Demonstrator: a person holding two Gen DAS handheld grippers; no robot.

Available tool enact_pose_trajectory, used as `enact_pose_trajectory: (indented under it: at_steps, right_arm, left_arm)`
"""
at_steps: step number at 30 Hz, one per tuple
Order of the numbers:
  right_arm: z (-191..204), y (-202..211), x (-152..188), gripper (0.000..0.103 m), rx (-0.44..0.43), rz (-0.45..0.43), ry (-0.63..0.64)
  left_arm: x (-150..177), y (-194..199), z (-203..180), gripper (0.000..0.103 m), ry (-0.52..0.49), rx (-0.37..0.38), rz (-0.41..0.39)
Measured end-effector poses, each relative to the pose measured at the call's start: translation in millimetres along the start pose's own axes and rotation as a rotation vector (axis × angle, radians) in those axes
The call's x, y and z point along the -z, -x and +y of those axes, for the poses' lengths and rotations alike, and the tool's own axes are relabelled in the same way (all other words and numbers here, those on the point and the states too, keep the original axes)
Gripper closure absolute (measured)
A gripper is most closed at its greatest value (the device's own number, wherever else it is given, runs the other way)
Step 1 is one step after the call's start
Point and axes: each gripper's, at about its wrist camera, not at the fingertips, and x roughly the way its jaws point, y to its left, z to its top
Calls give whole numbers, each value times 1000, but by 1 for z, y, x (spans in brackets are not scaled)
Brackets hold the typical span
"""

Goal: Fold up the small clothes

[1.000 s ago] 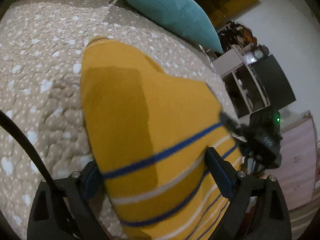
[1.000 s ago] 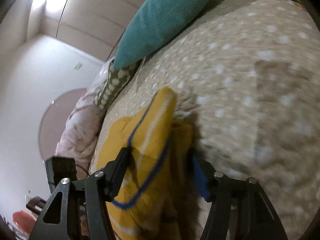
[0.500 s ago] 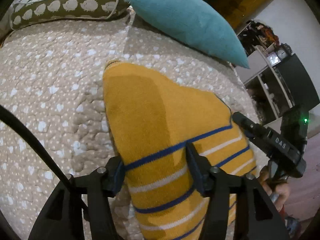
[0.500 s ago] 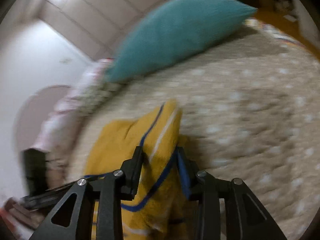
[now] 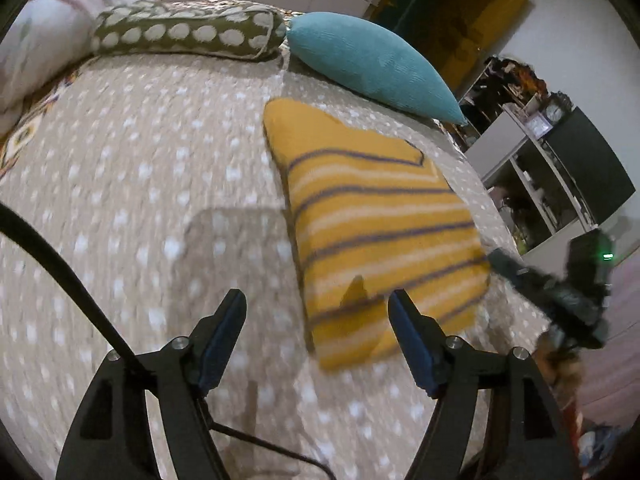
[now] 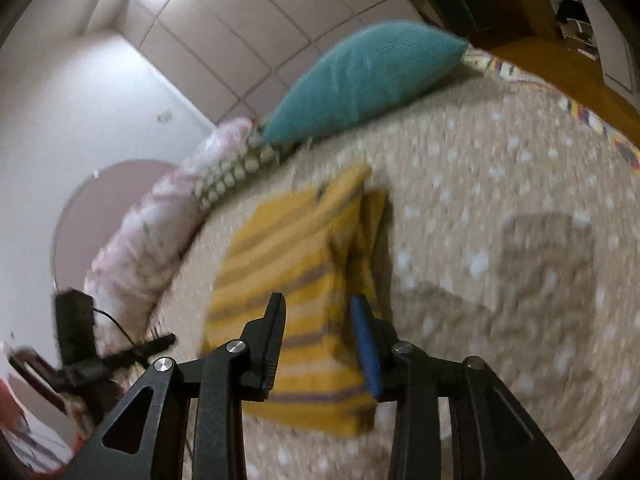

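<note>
With the yellow striped garment [image 5: 376,224] lying folded on the dotted bedspread [image 5: 160,168] near the teal cushion [image 5: 368,68], you appear to be finishing a fold. Your left gripper [image 5: 316,320] hovers wide open and empty. Your right gripper [image 6: 318,334] is parted over the cloth's edge, holding nothing. Next, judge whether another fold is needed, then pinch an edge squarely.

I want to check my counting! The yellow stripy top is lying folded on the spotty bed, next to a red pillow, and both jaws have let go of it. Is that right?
Nearly. The pillow is teal, not red; the left wrist view shows it clearly. The rest holds: the yellow striped top lies folded on the spotted bed cover, and both the left gripper and the right gripper have open jaws that are not clamping it.
</note>
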Motion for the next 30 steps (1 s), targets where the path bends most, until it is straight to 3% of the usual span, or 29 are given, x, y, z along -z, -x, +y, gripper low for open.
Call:
enact_pose_trajectory:
  at_steps: [1, 4, 8, 12, 15, 17, 19, 24, 30]
  right_arm:
    - [-4, -4, 7, 96, 0, 28, -19]
    - [-29, -12, 31, 96, 4, 61, -134]
    - [-52, -1, 51, 96, -25, 28, -256]
    - [-48, 21, 67, 94, 63, -12, -226]
    - [-29, 51, 81, 94, 144, -87, -148]
    - [-11, 69, 92, 87, 218, -149, -91]
    - [5, 80, 106, 64, 305, -199, -50]
    - [30, 79, 137, 63, 517, -228, 60]
    - [28, 72, 161, 59, 621, -176, 115]
  left_arm:
    - [10, 6, -3, 31, -1, -3, -6]
    - [33, 23, -9, 31, -12, -1, -16]
    - [56, 38, -20, 31, -63, -31, -38]
    - [76, 51, -41, 30, -156, -151, -120]
    - [90, 65, -58, 20, -219, -277, -237]
    - [100, 76, -71, 2, -238, -327, -342]
    - [107, 79, -80, 0, -245, -353, -376]
    - [122, 64, -89, 0, -192, -301, -247]
    - [152, 42, -97, 0, -167, -327, -177]
